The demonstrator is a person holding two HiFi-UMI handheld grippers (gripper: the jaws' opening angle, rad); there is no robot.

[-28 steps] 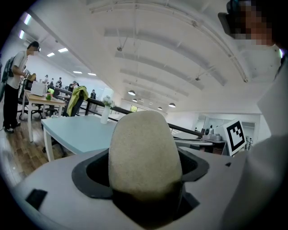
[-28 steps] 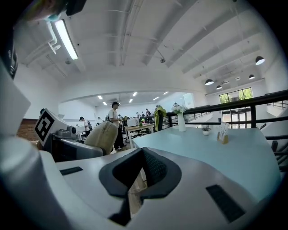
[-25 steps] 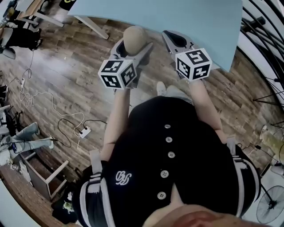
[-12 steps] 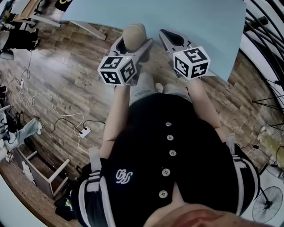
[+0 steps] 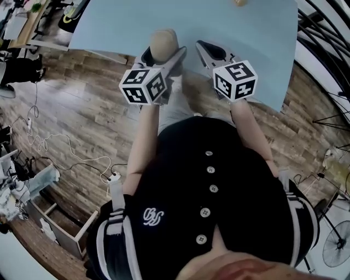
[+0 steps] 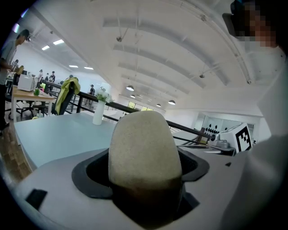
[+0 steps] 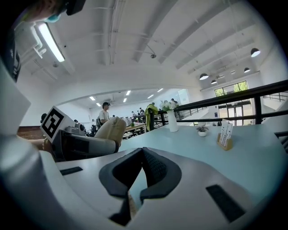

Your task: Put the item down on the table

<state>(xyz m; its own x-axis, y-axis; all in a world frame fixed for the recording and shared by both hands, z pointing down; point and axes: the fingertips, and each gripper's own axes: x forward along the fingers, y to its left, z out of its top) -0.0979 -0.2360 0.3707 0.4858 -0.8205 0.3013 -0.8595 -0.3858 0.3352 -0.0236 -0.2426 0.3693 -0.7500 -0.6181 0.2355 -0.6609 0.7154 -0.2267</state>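
A tan, rounded, egg-shaped item (image 5: 163, 44) stands upright between the wide-set jaws of my left gripper (image 5: 162, 53), which is shut on it. In the left gripper view the item (image 6: 144, 148) fills the gap between the jaws and hides what lies straight ahead. It hangs just over the near edge of the light blue table (image 5: 251, 33). My right gripper (image 5: 208, 50) is beside it on the right, also over the table edge. Its jaws (image 7: 143, 152) are shut with nothing in them. The right gripper view shows the item (image 7: 110, 130) off to the left.
On the table stand a white vase with flowers (image 7: 172, 119), a small plant pot (image 7: 202, 131) and a card holder (image 7: 224, 137). An orange thing (image 5: 239, 2) lies at the far edge. Cables (image 5: 54, 147) trail over the wooden floor on the left.
Both grippers have moved forward from above the floor to above the table's near edge. The left gripper has kept the tan item in its jaws throughout.
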